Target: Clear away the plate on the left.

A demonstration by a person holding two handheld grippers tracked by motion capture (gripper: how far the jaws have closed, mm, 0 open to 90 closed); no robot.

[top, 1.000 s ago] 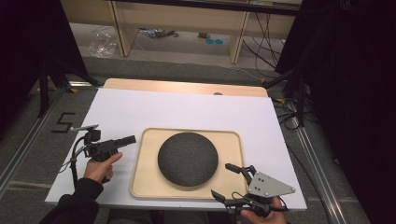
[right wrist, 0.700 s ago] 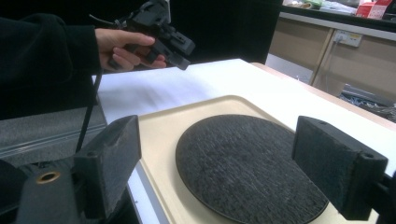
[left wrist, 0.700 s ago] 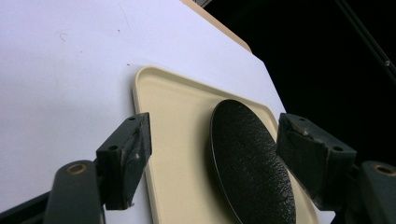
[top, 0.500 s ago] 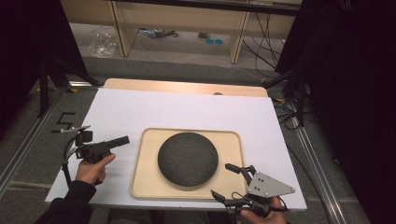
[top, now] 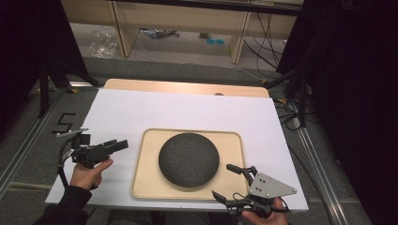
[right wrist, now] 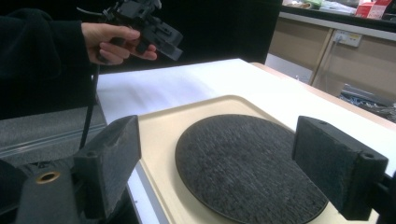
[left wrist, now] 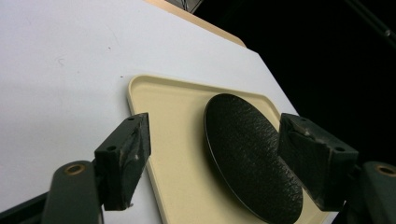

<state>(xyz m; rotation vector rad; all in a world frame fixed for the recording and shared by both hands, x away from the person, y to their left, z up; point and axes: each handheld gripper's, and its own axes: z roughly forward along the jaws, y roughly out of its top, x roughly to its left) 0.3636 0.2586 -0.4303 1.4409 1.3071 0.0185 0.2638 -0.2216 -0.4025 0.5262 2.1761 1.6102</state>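
item: dark round mat [top: 188, 159], flat, coarse-textured, lying at the centre of a cream tray [top: 234, 140]. the mat touches the tray floor all round as far as can be seen; no lifted edge is visible.

item: cream tray, shallow raised rim, rounded corners, resting on the white tabletop [top: 155, 110] toward its 6 o'clock edge. the tray's near rim sits just beside the tabletop's front edge.

item: left tool [top: 117, 145], held in a hand [top: 89, 173] at the tray's 9 o'clock, off the tray and above the tabletop. jaws spread wide in the left gripper view, nothing between them; they frame the tray's corner and the mat.

item: right tool [top: 227, 183], at the tray's 5 o'clock, over the front edge of the tabletop, grey three-cornered plate on top. jaws spread wide in the right gripper view, holding nothing, with the mat lying between them farther off.

risk, judged: the mat lies flush, so a jaw coming down flat would likely skid over it or push it against the rim rather than get under its edge.

risk, judged: a jaw catching the low tray rim could shove the tray, and with the near rim so close to the front edge it could tip off toward 6 o'clock.

risk, judged: both tools closing on the mat from opposite sides could fold or buckle it, or clash with each other.
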